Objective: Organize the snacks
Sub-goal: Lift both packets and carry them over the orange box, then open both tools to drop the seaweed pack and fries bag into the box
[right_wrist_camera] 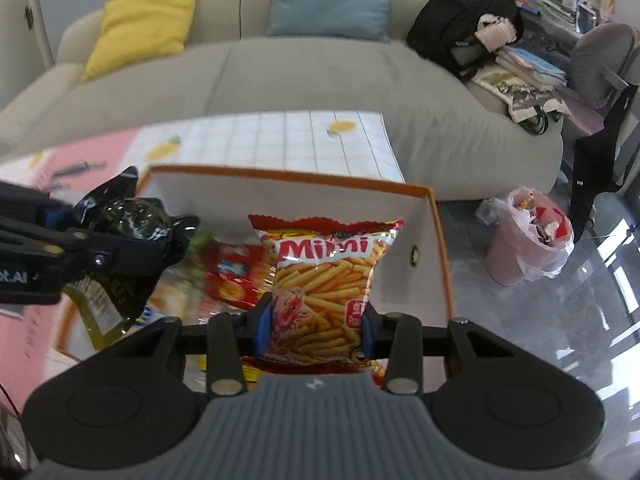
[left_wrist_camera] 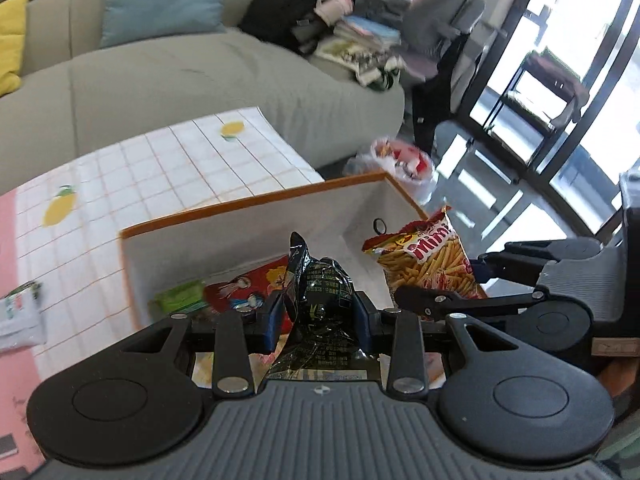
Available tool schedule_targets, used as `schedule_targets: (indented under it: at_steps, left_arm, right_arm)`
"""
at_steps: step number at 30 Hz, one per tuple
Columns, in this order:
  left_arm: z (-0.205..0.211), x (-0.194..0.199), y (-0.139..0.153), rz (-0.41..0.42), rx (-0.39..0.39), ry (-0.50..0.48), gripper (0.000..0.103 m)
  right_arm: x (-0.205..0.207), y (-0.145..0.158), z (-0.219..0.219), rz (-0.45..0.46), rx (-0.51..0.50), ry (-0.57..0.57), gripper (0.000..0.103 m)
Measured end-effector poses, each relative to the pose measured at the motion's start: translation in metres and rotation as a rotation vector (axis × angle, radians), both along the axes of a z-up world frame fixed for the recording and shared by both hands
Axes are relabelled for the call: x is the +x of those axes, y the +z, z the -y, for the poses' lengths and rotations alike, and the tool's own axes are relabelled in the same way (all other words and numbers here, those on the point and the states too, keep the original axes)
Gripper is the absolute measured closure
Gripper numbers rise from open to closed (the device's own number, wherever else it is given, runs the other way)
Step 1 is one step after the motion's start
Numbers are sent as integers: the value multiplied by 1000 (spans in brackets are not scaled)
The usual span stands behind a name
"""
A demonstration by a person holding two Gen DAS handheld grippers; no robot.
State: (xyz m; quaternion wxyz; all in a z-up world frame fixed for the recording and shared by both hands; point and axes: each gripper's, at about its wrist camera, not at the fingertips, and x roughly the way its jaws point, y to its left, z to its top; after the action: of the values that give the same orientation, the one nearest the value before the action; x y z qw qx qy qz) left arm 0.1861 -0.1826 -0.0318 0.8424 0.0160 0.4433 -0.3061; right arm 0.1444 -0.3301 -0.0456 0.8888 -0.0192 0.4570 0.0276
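Observation:
My left gripper (left_wrist_camera: 318,316) is shut on a black snack packet (left_wrist_camera: 320,292), which hangs over the white box with an orange rim (left_wrist_camera: 248,204). My right gripper (right_wrist_camera: 318,322) is shut on a red Mimi prawn-stick bag (right_wrist_camera: 328,276), held upright above the same box (right_wrist_camera: 436,240). In the left wrist view the Mimi bag (left_wrist_camera: 428,264) and the right gripper (left_wrist_camera: 476,280) show at the right. In the right wrist view the black packet (right_wrist_camera: 128,216) and the left gripper (right_wrist_camera: 100,248) show at the left. Inside the box lie a red packet (left_wrist_camera: 248,284) and a green one (left_wrist_camera: 180,296).
The box stands on a low table with a lemon-print checked cloth (left_wrist_camera: 160,168). A white-green packet (left_wrist_camera: 20,312) lies at the table's left. Behind is a grey-green sofa (right_wrist_camera: 320,76) with cushions and a black bag. A lined bin (right_wrist_camera: 524,236) stands on the floor at the right.

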Motion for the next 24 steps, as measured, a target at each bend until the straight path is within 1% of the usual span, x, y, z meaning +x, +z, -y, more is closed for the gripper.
schedule_targets:
  at_steps: [2, 5, 9, 11, 16, 20, 24]
  left_arm:
    - [11, 12, -10, -19, 17, -3, 63]
    - [26, 31, -24, -62, 11, -10, 63]
    - [42, 50, -39, -91, 55, 3, 63]
    - [45, 58, -45, -105, 66, -8, 62]
    - [48, 75, -62, -159, 63, 16, 62]
    - [52, 81, -71, -185, 60, 26, 62]
    - [56, 84, -78, -214, 59, 41, 62]
  right_arm:
    - [11, -8, 6, -17, -13, 20, 63]
    - [30, -21, 11, -60, -41, 49, 63]
    - [56, -38, 15, -110, -91, 103, 63]
    - [64, -45, 16, -121, -105, 129, 63]
    - [76, -57, 20, -140, -84, 140, 63]
    - [81, -64, 14, -148, -136, 176, 63]
    - [85, -69, 14, -147, -143, 188, 63]
